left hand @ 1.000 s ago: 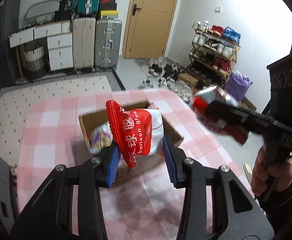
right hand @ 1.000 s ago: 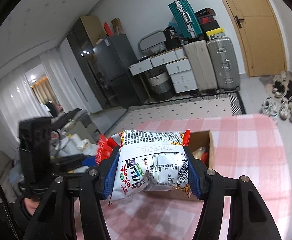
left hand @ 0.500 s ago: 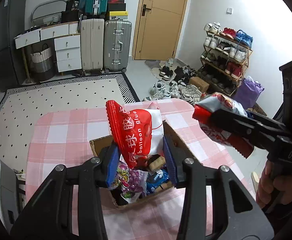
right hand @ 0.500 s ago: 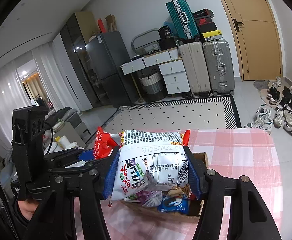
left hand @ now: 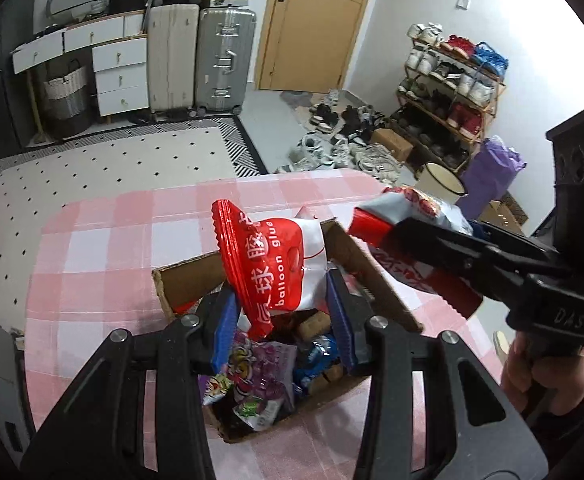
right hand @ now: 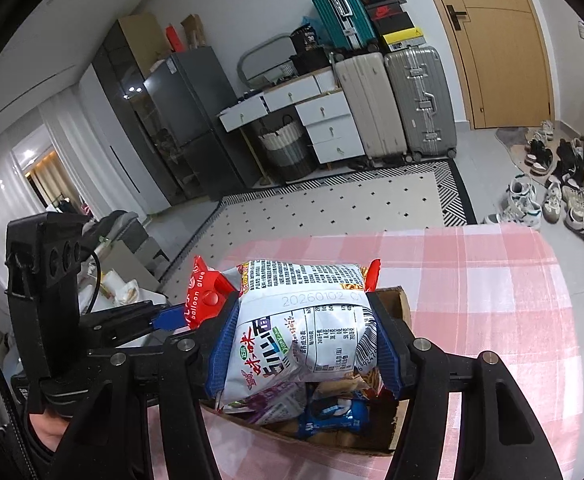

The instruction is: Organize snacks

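Pink-checked tablecloth (left hand: 92,248) carries a part-filled cardboard box (left hand: 367,264) beneath both grippers: left gripper (left hand: 282,312) pinches a balloon-glue packet (left hand: 280,264), right gripper (right hand: 303,344) a noodle-snack bag (right hand: 311,320), neither yet deposited.

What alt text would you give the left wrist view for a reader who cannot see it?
The left hand-held gripper grips a red and white snack packet above an open cardboard box of mixed snacks on a pink checked tablecloth. At right, the right hand-held gripper holds a second snack bag beside the box.

left gripper (left hand: 282,306): jaws clamp red packet (left hand: 276,270) | over cardboard box (left hand: 375,276) | pink checked tablecloth (left hand: 92,248)
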Motion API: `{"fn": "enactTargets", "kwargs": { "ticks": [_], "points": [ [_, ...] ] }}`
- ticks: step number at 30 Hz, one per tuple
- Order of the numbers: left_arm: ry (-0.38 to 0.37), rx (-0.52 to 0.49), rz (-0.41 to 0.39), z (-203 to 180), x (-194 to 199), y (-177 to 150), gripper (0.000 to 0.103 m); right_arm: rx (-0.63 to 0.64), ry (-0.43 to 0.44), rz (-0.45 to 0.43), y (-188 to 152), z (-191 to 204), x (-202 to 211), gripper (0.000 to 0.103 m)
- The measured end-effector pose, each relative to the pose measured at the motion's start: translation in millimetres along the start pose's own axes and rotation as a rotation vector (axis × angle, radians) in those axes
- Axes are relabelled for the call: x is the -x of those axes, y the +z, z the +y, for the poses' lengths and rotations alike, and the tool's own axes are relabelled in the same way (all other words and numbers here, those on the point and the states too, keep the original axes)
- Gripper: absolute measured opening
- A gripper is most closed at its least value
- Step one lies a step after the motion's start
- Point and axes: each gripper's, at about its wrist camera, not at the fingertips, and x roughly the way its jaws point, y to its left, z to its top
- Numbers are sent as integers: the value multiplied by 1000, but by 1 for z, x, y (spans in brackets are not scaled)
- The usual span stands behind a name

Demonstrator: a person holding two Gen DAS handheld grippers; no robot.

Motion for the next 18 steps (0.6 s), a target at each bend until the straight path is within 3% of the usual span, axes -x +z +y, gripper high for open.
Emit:
{"fn": "enactTargets", "kwargs": {
  "ticks": [4,6,12,18],
  "points": [
    [50,15,37,7,-21,-4,56,-17,2,31,-4,-6,-15,65],
    [62,27,45,11,-29,-6,76,-19,17,26,-6,-7,-16,74],
    [78,50,20,28,-22,-17,79,-42,5,-12,-10,-14,-3,80],
    [85,34,-23,16,3,-26,79,-34,2,-48,-6,-13,18,84]
  ]
}}
